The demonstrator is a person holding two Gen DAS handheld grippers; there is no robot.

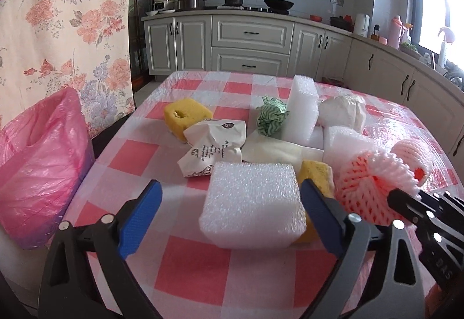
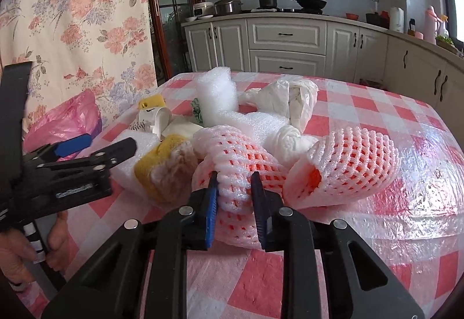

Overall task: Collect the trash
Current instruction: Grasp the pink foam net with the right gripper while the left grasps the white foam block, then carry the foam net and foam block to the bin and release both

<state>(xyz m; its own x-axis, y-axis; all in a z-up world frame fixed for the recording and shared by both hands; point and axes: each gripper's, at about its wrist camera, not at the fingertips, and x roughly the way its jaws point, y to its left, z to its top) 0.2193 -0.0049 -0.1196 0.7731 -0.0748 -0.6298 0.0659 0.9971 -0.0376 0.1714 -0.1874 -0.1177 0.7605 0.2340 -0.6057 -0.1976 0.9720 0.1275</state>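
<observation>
A pile of trash lies on the pink-checked table. My left gripper is open around a white foam block; the right pad is beside the block and the left pad stands well clear of it. My right gripper is shut on a pink foam net sleeve, pinching its near end. That sleeve shows at the right of the left wrist view. A pink trash bag hangs open off the table's left edge.
In the pile are a yellow sponge, a crumpled paper bag, a green wad, an upright foam slab, a white plastic bag and a second pink net. A floral curtain hangs at left.
</observation>
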